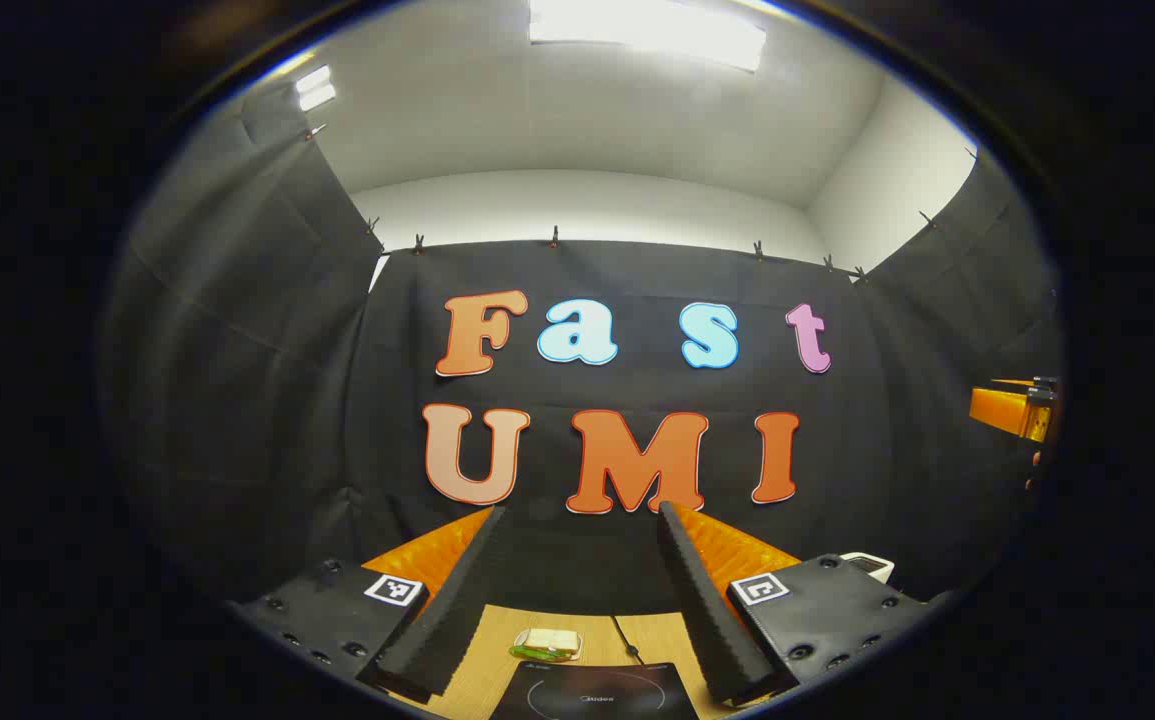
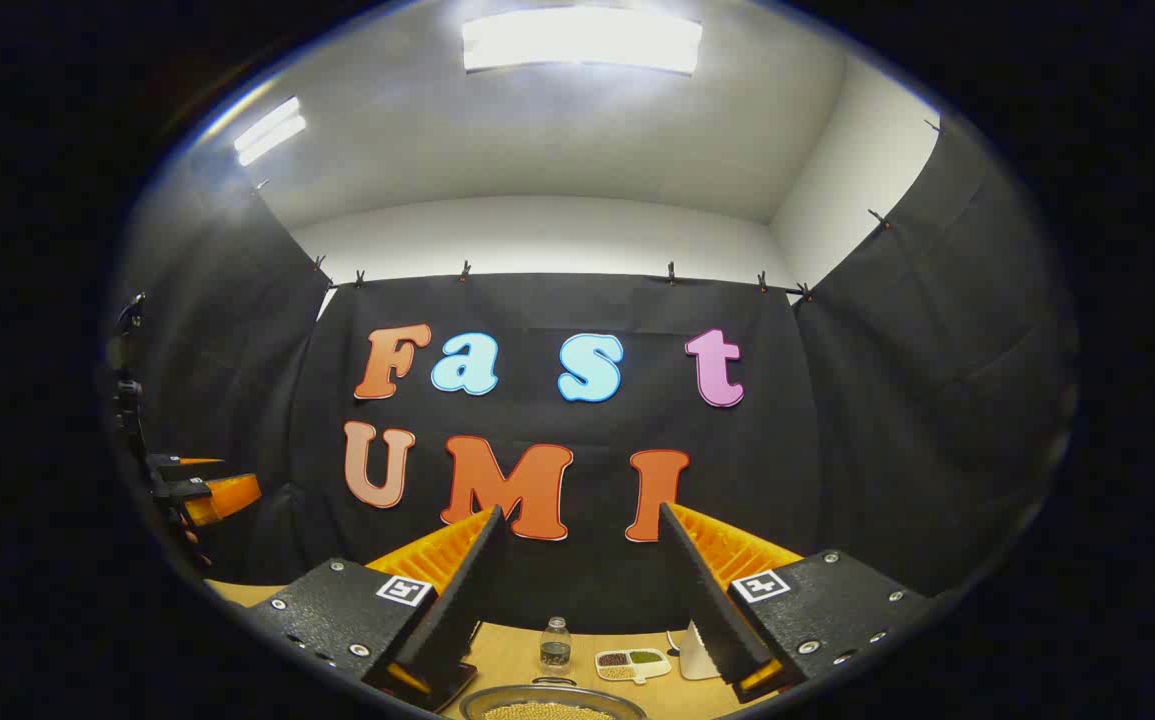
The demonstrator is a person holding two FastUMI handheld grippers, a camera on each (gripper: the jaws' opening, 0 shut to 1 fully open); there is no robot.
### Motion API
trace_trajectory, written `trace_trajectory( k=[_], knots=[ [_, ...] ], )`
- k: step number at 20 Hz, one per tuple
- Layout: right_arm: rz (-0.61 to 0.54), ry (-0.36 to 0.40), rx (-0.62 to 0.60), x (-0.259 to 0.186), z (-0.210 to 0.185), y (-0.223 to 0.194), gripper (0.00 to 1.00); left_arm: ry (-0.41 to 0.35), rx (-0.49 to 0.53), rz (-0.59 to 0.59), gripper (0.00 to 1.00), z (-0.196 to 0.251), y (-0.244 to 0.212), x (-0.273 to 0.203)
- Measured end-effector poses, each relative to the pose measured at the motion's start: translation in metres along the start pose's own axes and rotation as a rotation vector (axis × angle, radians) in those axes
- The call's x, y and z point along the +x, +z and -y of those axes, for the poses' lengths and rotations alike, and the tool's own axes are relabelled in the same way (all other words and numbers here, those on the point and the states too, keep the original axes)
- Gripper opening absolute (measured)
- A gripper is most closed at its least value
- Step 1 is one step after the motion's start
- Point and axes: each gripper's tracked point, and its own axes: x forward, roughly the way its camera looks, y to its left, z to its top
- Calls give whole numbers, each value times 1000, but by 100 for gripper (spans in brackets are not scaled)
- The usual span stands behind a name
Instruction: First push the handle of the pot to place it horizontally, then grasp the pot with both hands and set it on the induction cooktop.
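Note:
The pot (image 2: 552, 706) peeks in at the bottom edge of the right gripper view: a metal rim with pale grains inside, the rest cut off. My right gripper (image 2: 581, 511) is held high above it, open, nothing between its fingers. The black induction cooktop (image 1: 592, 692) with its ring mark lies on the wooden table (image 1: 497, 670) at the bottom of the left gripper view. My left gripper (image 1: 581, 510) hangs open over it, also holding nothing. Each gripper shows at the far edge of the other's view: the right gripper (image 1: 1012, 410) and the left gripper (image 2: 207, 495).
A sandwich-like item on a green wrapper (image 1: 547, 645) and a black cable (image 1: 625, 638) lie behind the cooktop. Behind the pot stand a small bottle (image 2: 555, 643), a divided dish of beans (image 2: 632, 663) and a white object (image 2: 697, 655). Black cloth walls close the booth.

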Motion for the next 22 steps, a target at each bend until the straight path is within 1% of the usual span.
trace_trajectory(
  k=[8, 13, 16, 22],
  knots=[
    [-12, 11, 7, 1, -1, -9, 94, 21, 10, 26, 96, -4, 6, -2],
    [-24, 20, 3, 2, -5, -16, 94, 16, 1, 28, 96, -4, 5, 2],
    [-25, 24, -5, 0, -4, -17, 94, -15, -35, 37, 96, 5, 6, 2],
    [-37, 26, 5, -5, 5, -24, 94, -14, -39, 24, 96, 10, 1, 6]
  ],
)
